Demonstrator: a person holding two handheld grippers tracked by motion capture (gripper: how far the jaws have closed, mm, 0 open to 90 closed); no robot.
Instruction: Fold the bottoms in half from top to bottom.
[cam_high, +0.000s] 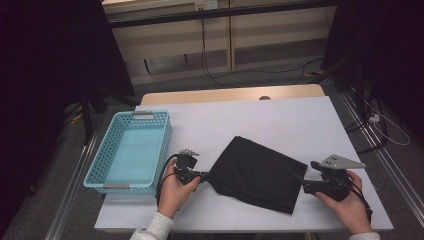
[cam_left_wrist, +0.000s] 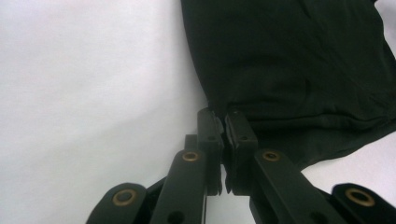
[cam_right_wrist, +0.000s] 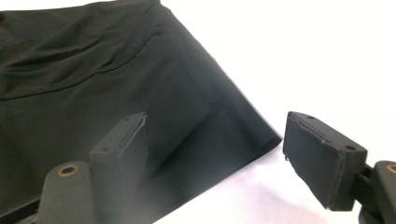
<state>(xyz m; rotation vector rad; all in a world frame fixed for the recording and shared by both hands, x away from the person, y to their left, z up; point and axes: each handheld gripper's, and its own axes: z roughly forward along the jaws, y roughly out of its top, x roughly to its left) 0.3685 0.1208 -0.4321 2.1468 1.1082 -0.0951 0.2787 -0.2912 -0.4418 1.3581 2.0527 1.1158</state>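
A black cloth (cam_high: 255, 172) lies folded and flat on the white table top (cam_high: 280, 120). At its left corner my left gripper (cam_high: 202, 176) is shut on the cloth's edge; in the left gripper view the gripper (cam_left_wrist: 223, 122) pinches the hem of the cloth (cam_left_wrist: 289, 60). My right gripper (cam_high: 301, 183) is at the cloth's right edge, open. In the right gripper view it (cam_right_wrist: 217, 135) straddles a corner of the cloth (cam_right_wrist: 93, 70), one pad (cam_right_wrist: 123, 144) over the fabric and the other (cam_right_wrist: 322, 154) over the bare table, neither pressing on it.
A light blue perforated basket (cam_high: 108, 159) stands at the table's left edge, close to my left hand. A wooden strip (cam_high: 225, 94) runs along the table's far side. Cables (cam_high: 380, 125) lie on the floor at right.
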